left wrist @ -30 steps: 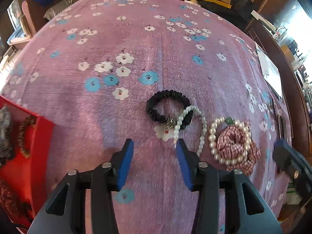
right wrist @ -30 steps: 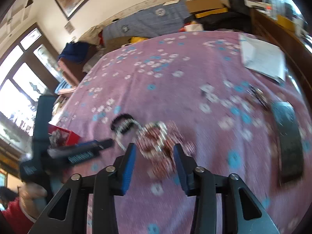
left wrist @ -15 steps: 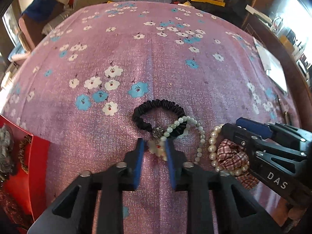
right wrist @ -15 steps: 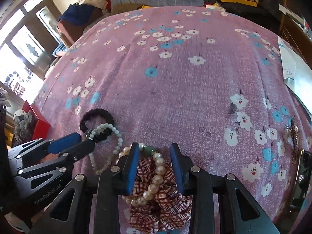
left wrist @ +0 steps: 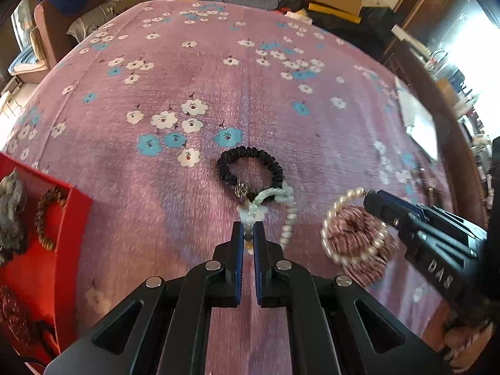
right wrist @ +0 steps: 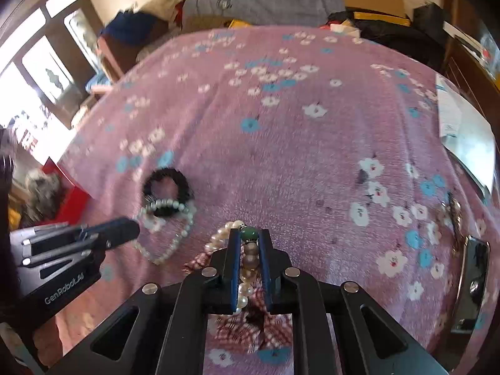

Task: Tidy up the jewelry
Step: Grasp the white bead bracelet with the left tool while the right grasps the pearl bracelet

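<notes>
Left gripper (left wrist: 247, 234) jaws nearly pressed together, pinching the pale green bead bracelet (left wrist: 272, 201), which drapes over the near edge of the black scrunchie (left wrist: 250, 168) on the pink floral bedspread (left wrist: 250, 78); a small metal charm sits where the two meet. Right gripper (right wrist: 249, 243) jaws narrowed onto the pearl bracelet (right wrist: 223, 234), with its green bead and a run of greyish beads between the blue pads; the bracelet lies on the red-checked scrunchie (right wrist: 250, 325). Left view shows the same pearl loop (left wrist: 343, 200) and checked scrunchie (left wrist: 356, 234), motion-blurred. Readable text: "DAS" on the right gripper body in the left view, "GenRobot_AI" on the left gripper body in the right view. Red box (left wrist: 72, 218) at the left edge holds a brown bead bracelet (left wrist: 47, 215) and a grey item I can't identify. White paper sheet (right wrist: 462, 125) and a dark phone-like slab (right wrist: 472, 281) lie far right on the bedspread.
</notes>
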The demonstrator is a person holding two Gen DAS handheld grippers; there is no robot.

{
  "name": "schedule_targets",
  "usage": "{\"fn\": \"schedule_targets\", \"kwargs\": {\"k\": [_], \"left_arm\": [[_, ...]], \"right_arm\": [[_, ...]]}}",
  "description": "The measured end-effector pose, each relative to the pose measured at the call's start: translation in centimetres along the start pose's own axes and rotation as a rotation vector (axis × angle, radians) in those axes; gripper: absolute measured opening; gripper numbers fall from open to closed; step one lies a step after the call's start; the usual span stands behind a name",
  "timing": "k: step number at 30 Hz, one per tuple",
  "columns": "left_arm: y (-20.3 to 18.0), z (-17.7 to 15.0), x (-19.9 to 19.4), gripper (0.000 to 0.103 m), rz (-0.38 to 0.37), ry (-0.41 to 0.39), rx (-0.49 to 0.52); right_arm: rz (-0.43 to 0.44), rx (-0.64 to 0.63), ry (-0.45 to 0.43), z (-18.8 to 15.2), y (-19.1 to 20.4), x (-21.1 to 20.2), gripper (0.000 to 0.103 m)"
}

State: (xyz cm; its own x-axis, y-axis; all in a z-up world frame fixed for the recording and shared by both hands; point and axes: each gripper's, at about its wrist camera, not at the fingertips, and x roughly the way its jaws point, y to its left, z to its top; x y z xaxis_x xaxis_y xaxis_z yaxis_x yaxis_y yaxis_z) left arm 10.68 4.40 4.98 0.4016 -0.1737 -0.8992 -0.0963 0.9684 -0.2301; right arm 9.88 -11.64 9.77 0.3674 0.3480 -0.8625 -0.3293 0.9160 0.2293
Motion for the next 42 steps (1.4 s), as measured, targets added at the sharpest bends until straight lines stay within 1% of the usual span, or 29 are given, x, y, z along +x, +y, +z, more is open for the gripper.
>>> {"fn": "schedule_targets", "kwargs": {"k": [6, 14, 18, 20, 23, 26, 29, 32, 37, 42], "left_arm": [[0.6, -1.5, -3.7, 0.005, -0.040, -0.037, -0.008], [1.0, -3.4, -8.5, 0.005, -0.035, -0.100, 0.021], [1.7, -4.8, -11.0, 0.005, -0.059, -0.122, 0.025], [1.9, -5.7, -12.1, 0.005, -0.074, -0.127, 0.031], [2.3, -7.0, -13.3, 0.005, -0.082, -0.130, 0.054], [3.2, -8.3, -14.3, 0.005, -0.080, -0.131, 0.066], [4.6, -9.4, -15.3, 0.005, -0.064, -0.133, 0.055], [6.4, -10.3, -16.5, 0.005, -0.030, -0.144, 0.030], [10.1, -11.5, -18.5, 0.005, 0.047, -0.169, -0.016], [14.9, -11.9, -20.7, 0.005, 0.119, -0.193, -0.083]], "right_arm": [[0.016, 0.037, -0.069, -0.9, 0.1, -3.8, 0.012], [0.050, 0.056, -0.127, -1.9, 1.2, -7.6, 0.012], [0.109, 0.062, -0.145, -3.5, 2.0, -9.8, 0.013], [0.183, 0.085, -0.142, -5.0, 2.3, -10.9, 0.013], [0.248, 0.122, -0.122, -7.0, 2.7, -11.6, 0.013], [0.272, 0.149, -0.107, -8.8, 3.4, -11.8, 0.013], [0.267, 0.144, -0.106, -9.8, 4.2, -11.8, 0.013], [0.258, 0.133, -0.112, -10.1, 5.1, -11.9, 0.013], [0.272, 0.125, -0.121, -9.6, 6.2, -11.9, 0.013], [0.294, 0.077, -0.122, -8.4, 9.2, -11.2, 0.013]]}}
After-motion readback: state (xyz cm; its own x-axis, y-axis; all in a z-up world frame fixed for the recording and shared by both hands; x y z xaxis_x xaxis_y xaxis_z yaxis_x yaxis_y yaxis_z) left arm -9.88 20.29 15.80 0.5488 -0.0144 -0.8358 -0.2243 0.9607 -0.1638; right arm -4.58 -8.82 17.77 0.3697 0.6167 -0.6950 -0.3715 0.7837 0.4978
